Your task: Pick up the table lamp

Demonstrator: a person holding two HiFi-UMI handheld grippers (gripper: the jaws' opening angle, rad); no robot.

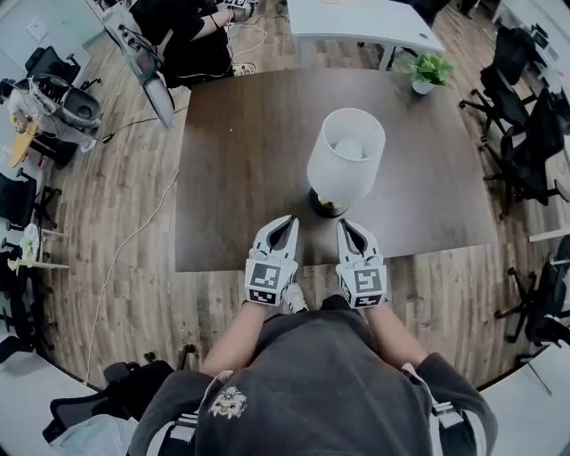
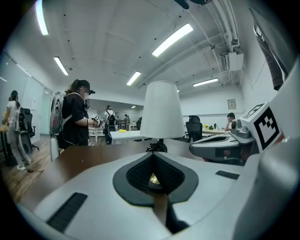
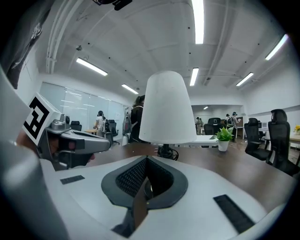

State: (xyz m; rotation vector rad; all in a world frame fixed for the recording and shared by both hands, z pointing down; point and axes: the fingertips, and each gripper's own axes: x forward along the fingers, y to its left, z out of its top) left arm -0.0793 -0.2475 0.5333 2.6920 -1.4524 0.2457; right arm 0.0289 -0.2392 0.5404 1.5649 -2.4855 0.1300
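Observation:
The table lamp [image 1: 346, 156], with a white cone shade and a dark round base, stands upright on the dark brown table [image 1: 240, 160] near its front edge. My left gripper [image 1: 285, 221] and right gripper [image 1: 342, 224] hover side by side at that edge. They point at the lamp's base from just short of it and touch nothing. Both are shut and empty. In the left gripper view the lamp [image 2: 162, 110] rises just beyond my shut left gripper [image 2: 153, 153]. The right gripper view shows the lamp [image 3: 167, 110] straight ahead of my shut right gripper [image 3: 146, 158].
A small potted plant [image 1: 427, 71] sits at the table's far right corner. Beyond it is a white table [image 1: 356, 22]. A person [image 1: 178, 27] stands at the far left of the table, black office chairs [image 1: 525, 142] line the right, and a cable [image 1: 134, 236] runs along the floor.

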